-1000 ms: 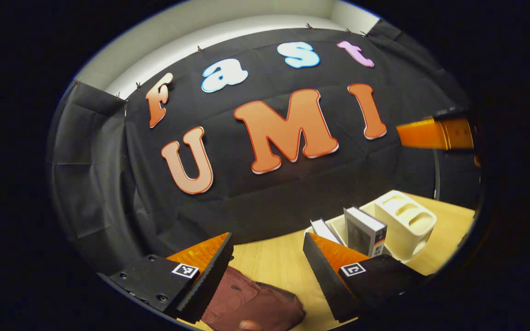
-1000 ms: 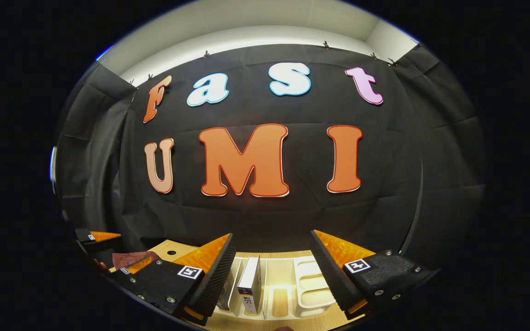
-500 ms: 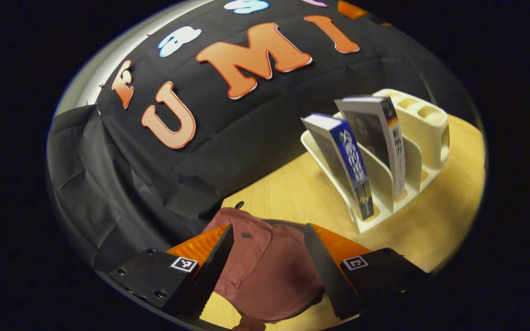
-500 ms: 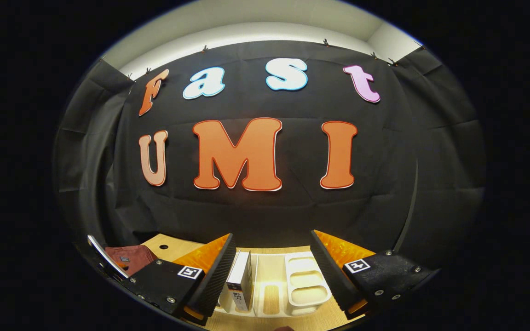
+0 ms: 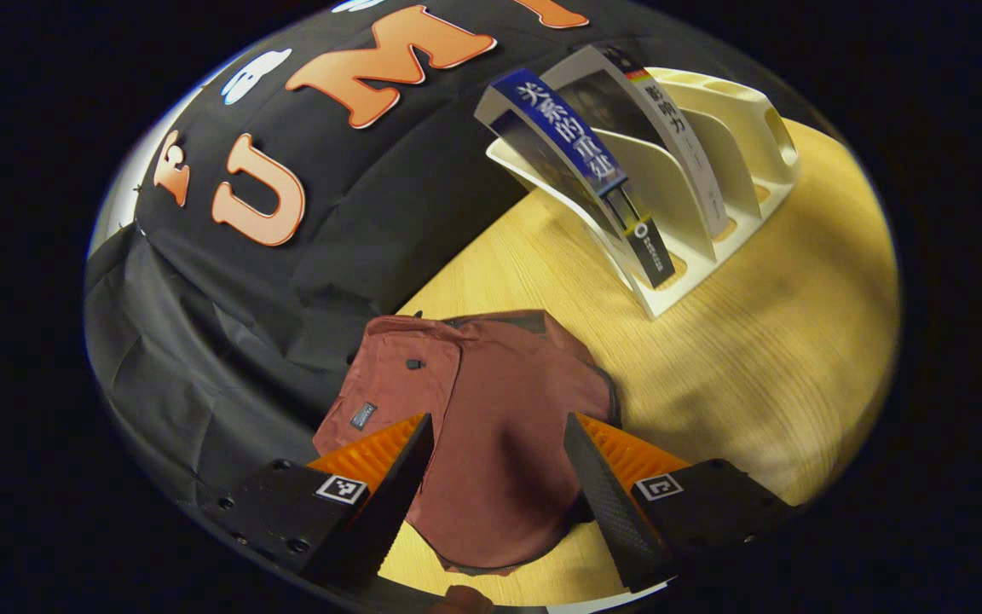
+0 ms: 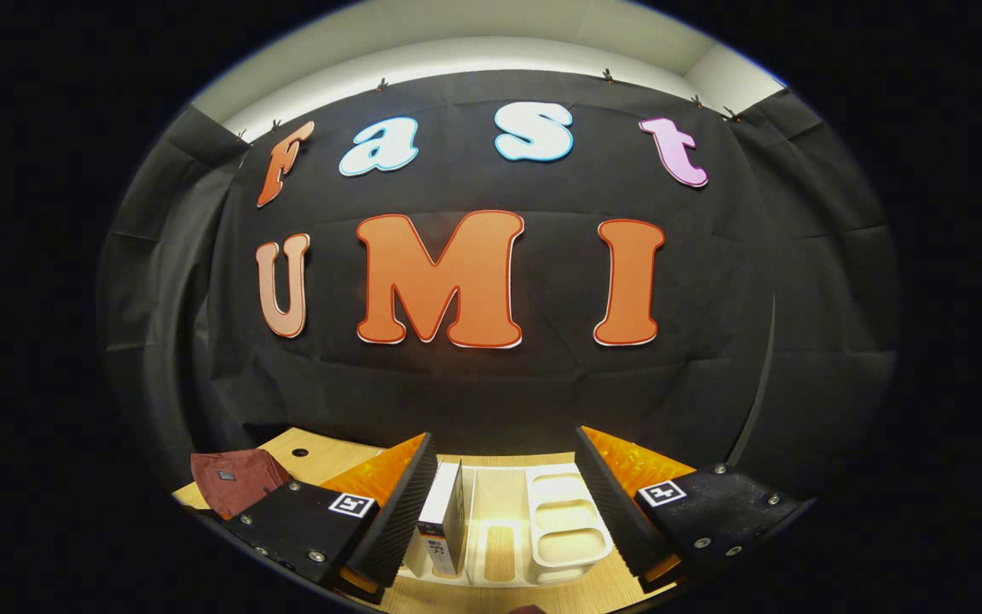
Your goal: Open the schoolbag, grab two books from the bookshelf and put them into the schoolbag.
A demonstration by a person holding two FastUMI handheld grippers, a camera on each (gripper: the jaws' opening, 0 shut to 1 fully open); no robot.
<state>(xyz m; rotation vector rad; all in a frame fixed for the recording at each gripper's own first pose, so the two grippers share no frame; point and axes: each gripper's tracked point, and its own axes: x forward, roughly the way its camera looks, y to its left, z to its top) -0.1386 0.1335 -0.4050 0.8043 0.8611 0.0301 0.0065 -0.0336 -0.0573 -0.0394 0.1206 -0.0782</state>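
Left gripper (image 5: 495,465), jaws apart, above the closed maroon schoolbag (image 5: 491,426) on the counter (image 5: 764,358); grip its flap edge squarely. Right gripper (image 6: 504,499), jaws apart, faces the bookshelf (image 6: 563,529), which holds two books (image 5: 580,162). Spine writing is visible, not legible enough to quote.

A matt maroon cloth schoolbag (image 5: 491,426) lies on a pale wood-grain table (image 5: 764,358) with a smooth, faintly sheened top. The cream bookshelf (image 5: 713,170) looks like smooth moulded plastic. Two books (image 5: 593,170) show glossy paper covers. The booth wall (image 6: 491,392) is creased matt black cloth.
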